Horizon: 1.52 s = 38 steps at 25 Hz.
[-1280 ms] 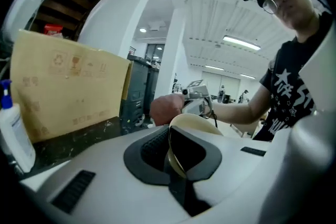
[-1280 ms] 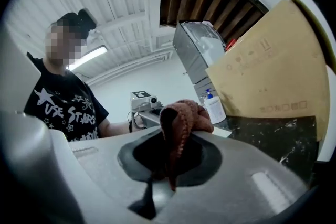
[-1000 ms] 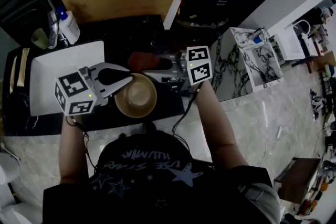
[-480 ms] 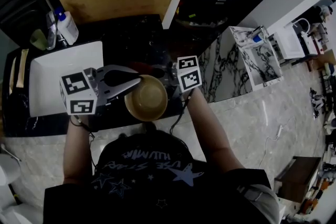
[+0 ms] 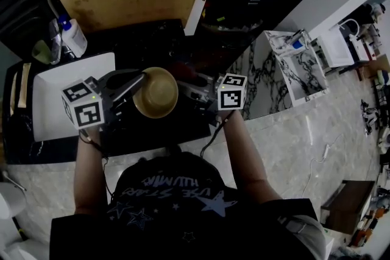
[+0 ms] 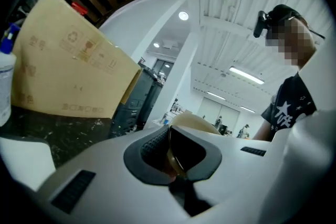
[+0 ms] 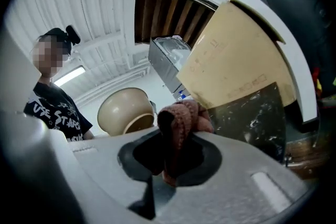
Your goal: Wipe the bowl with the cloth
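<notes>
From the head view, my left hand-held gripper (image 5: 140,78) reaches in from the left and has the tan bowl (image 5: 156,93) by its near rim. The bowl is lifted above the dark counter (image 5: 152,39), with its opening facing up toward the camera. My right hand-held gripper (image 5: 195,87) comes in from the right, just beside the bowl but, as far as I can tell, not touching it.

In the left gripper view, the jaws are nearly together and pinch only the thin edge of the bowl's rim between the 2 pads. The rest of the bowl sticks out past them. A cardboard box (image 6: 68,76) stands behind on the left.

In the right gripper view, the jaws are clamped on a bunched pinkish cloth (image 7: 181,118), which bulges up out of the tips. The bowl shows to the left of it, tilted, with a gap between them.

My worry is that narrow hold on the rim. I judge that if I press the cloth hard into the bowl, it could swivel between the pads or slip out and drop to the counter. The cloth could also drag free if it catches on the rim. And if I come in too low, the right jaws rather than the cloth would strike the bowl.
</notes>
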Each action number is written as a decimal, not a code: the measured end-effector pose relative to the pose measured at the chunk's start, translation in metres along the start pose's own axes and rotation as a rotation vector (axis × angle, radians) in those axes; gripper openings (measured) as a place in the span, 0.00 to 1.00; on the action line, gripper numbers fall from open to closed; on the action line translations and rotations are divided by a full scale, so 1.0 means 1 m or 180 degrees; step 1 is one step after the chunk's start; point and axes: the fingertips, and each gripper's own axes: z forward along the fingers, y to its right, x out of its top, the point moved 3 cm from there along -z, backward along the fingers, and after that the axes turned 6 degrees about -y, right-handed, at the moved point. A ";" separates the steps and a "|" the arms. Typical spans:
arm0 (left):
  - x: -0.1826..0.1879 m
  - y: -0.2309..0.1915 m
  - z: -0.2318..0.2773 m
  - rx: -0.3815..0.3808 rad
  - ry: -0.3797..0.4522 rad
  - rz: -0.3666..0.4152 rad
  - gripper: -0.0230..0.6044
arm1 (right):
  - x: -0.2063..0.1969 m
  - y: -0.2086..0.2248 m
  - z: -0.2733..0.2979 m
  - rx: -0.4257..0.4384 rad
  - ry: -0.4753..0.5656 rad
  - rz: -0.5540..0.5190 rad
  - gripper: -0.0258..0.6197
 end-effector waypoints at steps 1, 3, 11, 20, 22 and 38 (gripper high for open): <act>0.000 -0.009 0.001 0.0130 0.0009 -0.0071 0.07 | 0.001 0.005 -0.005 -0.0098 0.0007 -0.0013 0.11; -0.002 -0.030 0.005 0.0425 -0.0036 -0.0172 0.07 | 0.003 0.015 -0.016 -0.0266 0.0005 -0.0037 0.11; -0.006 -0.100 0.026 0.1314 -0.0267 -0.0543 0.07 | 0.017 0.050 -0.045 -0.0615 -0.0013 -0.0129 0.11; -0.016 -0.162 0.050 0.1738 -0.0293 -0.0991 0.07 | 0.019 0.088 -0.060 -0.0813 -0.0102 -0.0009 0.11; -0.017 -0.171 0.055 0.1808 -0.0317 -0.1028 0.07 | 0.020 0.093 -0.062 -0.0821 -0.0095 0.0036 0.11; -0.026 -0.198 0.076 0.2017 -0.0516 -0.1165 0.07 | 0.027 0.097 -0.064 -0.0895 -0.0057 0.0097 0.11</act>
